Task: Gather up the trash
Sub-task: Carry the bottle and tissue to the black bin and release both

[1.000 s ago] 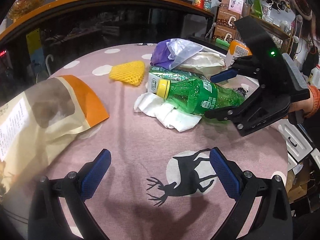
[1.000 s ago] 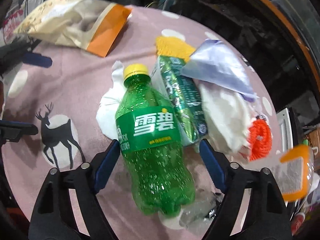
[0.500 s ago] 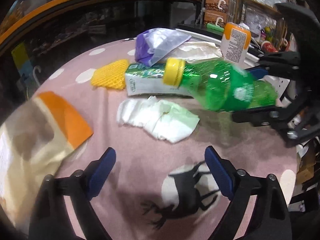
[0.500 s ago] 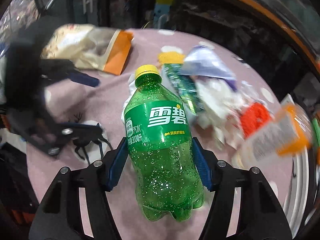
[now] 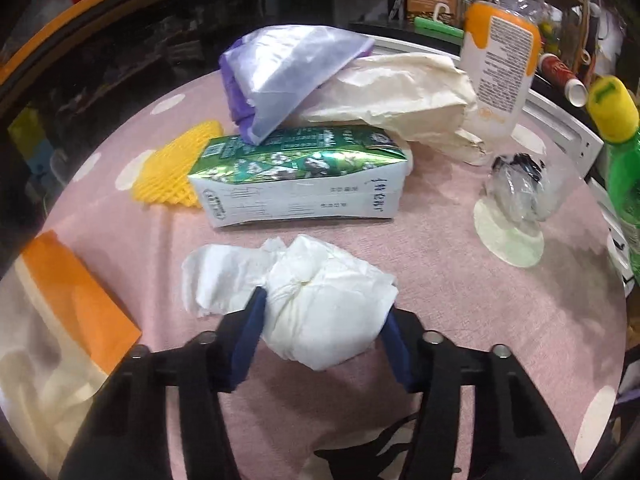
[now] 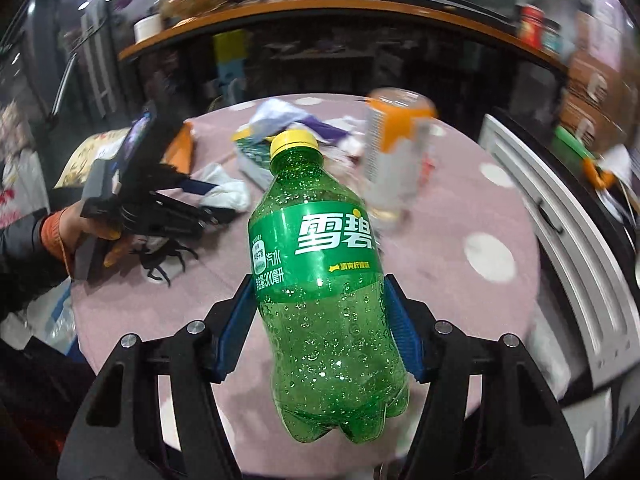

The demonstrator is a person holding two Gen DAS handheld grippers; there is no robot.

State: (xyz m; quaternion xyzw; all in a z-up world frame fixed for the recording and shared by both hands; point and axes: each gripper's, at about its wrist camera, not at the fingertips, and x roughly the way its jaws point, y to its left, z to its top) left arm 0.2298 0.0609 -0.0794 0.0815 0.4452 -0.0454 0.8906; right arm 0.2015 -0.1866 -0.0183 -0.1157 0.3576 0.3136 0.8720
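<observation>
My right gripper [image 6: 320,320] is shut on a green Sprite bottle [image 6: 320,280] with a yellow cap and holds it upright above the pink table [image 6: 460,300]. The bottle also shows at the right edge of the left wrist view [image 5: 624,168]. My left gripper [image 5: 324,320] is shut on a crumpled white tissue [image 5: 320,304] lying on the table [image 5: 460,320]. The left gripper also shows in the right wrist view [image 6: 208,200], held by a hand at the left.
A green and white carton [image 5: 300,176], yellow foam net [image 5: 176,172], purple plastic bag [image 5: 288,68], cream paper bag [image 5: 400,96], orange-capped white bottle [image 5: 500,64], crushed clear cup [image 5: 516,192] and an orange-edged snack bag [image 5: 68,320] lie around. A white appliance [image 6: 560,240] stands at the right.
My right gripper has lifted the green bottle off the table and swung it upright. My left gripper moved forward and closed on the white tissue.
</observation>
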